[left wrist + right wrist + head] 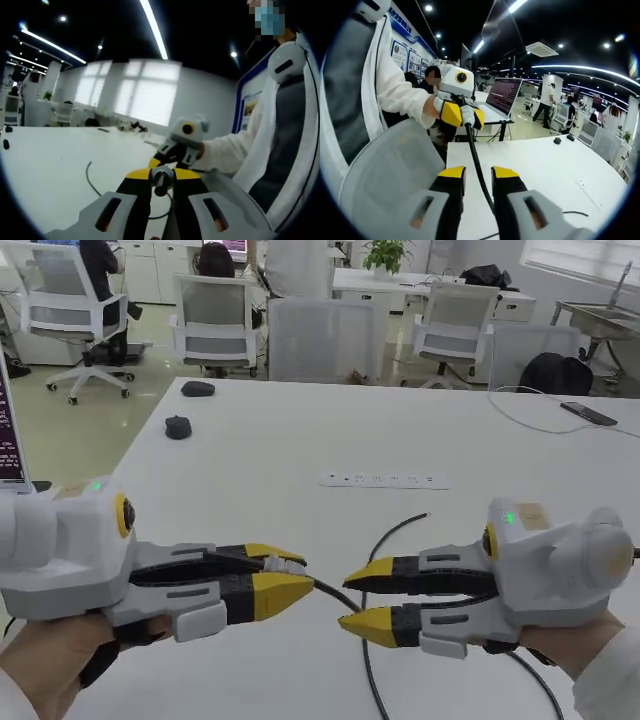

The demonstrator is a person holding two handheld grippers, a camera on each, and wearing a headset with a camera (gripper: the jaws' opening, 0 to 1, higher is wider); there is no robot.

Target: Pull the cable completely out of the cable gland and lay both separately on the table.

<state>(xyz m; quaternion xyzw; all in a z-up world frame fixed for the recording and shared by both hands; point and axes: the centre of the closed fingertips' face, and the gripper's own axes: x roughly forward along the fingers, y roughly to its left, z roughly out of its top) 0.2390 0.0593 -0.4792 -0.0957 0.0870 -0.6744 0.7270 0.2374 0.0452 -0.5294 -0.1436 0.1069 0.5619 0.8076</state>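
Note:
My left gripper [305, 572] is shut on the pale cable gland [283, 559], which I hold above the white table [300, 440]. In the left gripper view the gland [161, 179] sits pinched between the yellow tips. A black cable [330, 590] leaves the gland toward my right gripper [343, 598] and loops on over the table. The right gripper is open. In the right gripper view the cable [477, 167] runs between its parted jaws without being clamped, up to the gland [467, 115] in the left gripper [462, 114].
A white power strip [385, 480] lies mid-table. Two dark mice [178, 427] [197, 388] sit at the far left. A phone [588, 413] with a thin white lead lies far right. Office chairs [215, 320] stand behind the table. An open laptop [502, 97] stands on a neighbouring desk.

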